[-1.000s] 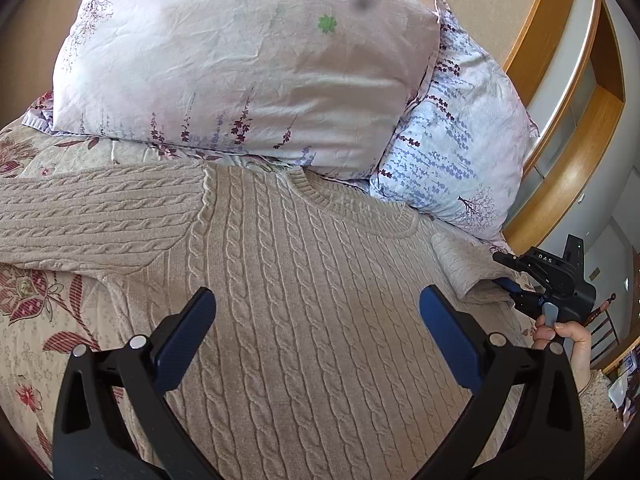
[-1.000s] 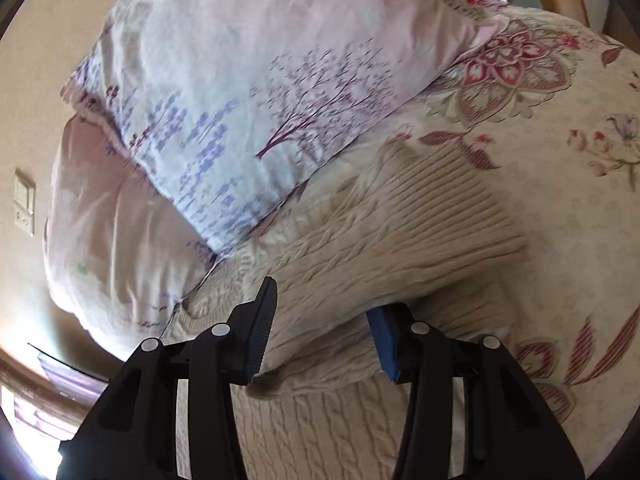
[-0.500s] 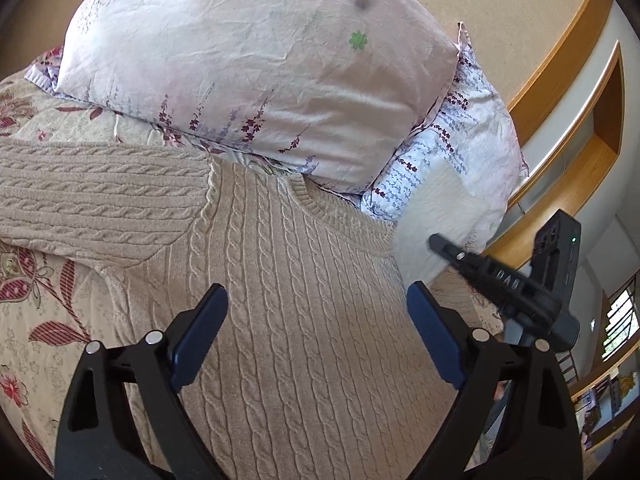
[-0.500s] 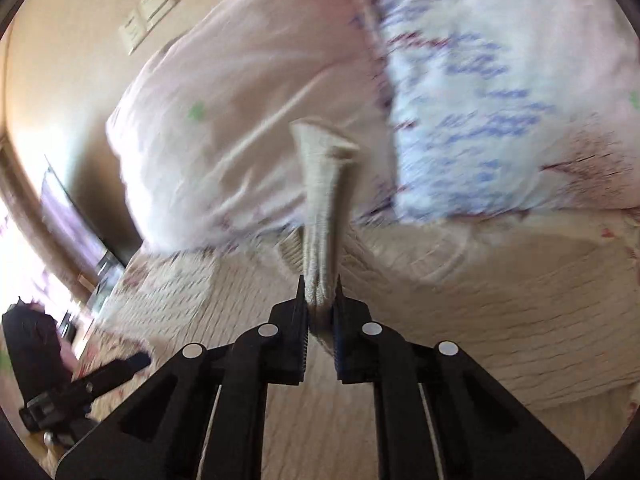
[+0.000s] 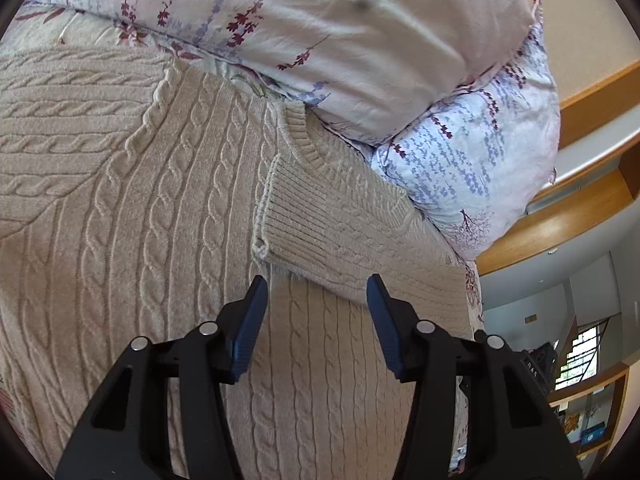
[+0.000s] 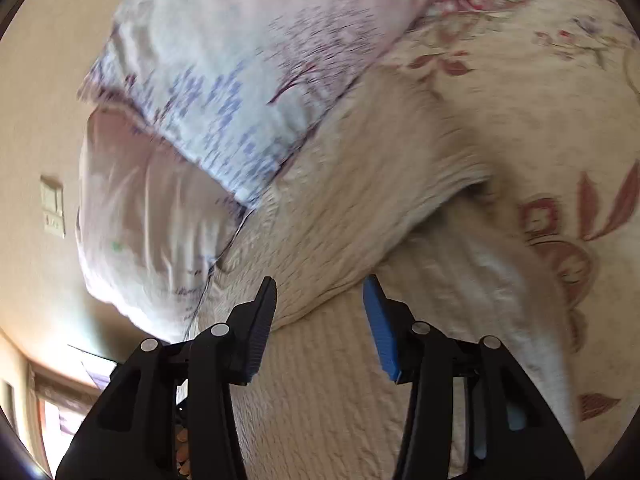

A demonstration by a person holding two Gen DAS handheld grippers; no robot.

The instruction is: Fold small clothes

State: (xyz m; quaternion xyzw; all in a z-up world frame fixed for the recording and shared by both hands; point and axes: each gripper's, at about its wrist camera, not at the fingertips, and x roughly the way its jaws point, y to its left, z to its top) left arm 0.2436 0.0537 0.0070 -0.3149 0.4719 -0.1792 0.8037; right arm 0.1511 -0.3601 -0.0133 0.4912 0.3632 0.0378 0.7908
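Observation:
A beige cable-knit sweater [image 5: 152, 240] lies flat on the bed, its collar [image 5: 308, 140] toward the pillows. Its right sleeve [image 5: 320, 224] is folded across the chest, ribbed cuff near the middle. My left gripper [image 5: 316, 300] is open and empty just above the body, below the folded sleeve. The other sleeve [image 5: 60, 92] stretches out to the left. In the blurred right wrist view my right gripper [image 6: 320, 300] is open and empty over the sweater [image 6: 360, 208], at the folded sleeve's edge.
Two floral pillows [image 5: 328, 28] [image 5: 480, 152] lie behind the collar, also in the right wrist view [image 6: 208, 92]. The floral bedspread [image 6: 560, 100] lies to the right of the sweater. A wooden headboard ledge [image 5: 580, 208] and a wall switch [image 6: 52, 208] border the bed.
My right gripper carried the right sleeve across the sweater, let it go on the chest and opened. My left gripper moved forward toward the collar and its fingers narrowed.

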